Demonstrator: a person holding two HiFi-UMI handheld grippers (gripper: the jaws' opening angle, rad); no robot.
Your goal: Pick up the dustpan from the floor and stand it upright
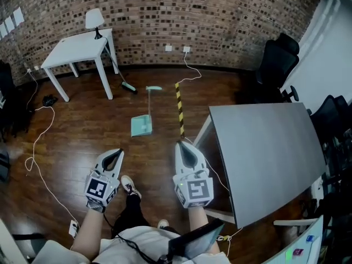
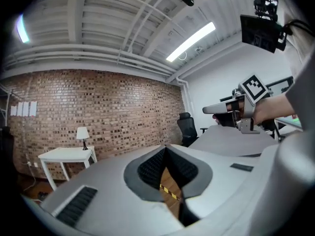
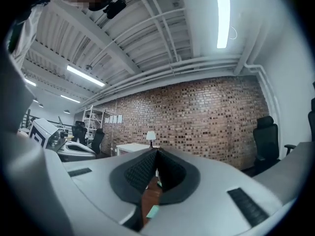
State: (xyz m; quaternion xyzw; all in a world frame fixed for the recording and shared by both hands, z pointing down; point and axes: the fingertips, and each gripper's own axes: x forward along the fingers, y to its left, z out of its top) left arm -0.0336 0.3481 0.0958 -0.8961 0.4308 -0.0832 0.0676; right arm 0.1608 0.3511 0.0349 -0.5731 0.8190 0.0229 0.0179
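Note:
A teal dustpan (image 1: 142, 125) lies flat on the wooden floor in the head view, its long handle (image 1: 149, 100) running away toward the brick wall. Both grippers hover level well short of it, nearer to me. My left gripper (image 1: 116, 154) is to the dustpan's lower left, shut and empty. Lower right of the dustpan, my right gripper (image 1: 185, 147) is also shut with nothing in it. In the right gripper view, a sliver of the dustpan (image 3: 153, 211) shows below the closed jaws of the right gripper (image 3: 156, 154). The left gripper (image 2: 166, 151) looks over bare floor.
A broom (image 1: 128, 87) lies by the white table (image 1: 77, 48), which carries a lamp (image 1: 94, 20). A yellow-black tape strip (image 1: 179, 109) runs just right of the dustpan. A grey table (image 1: 264, 153) stands at the right, with black office chairs (image 1: 278, 59) behind it. A white cable (image 1: 38, 147) trails on the left.

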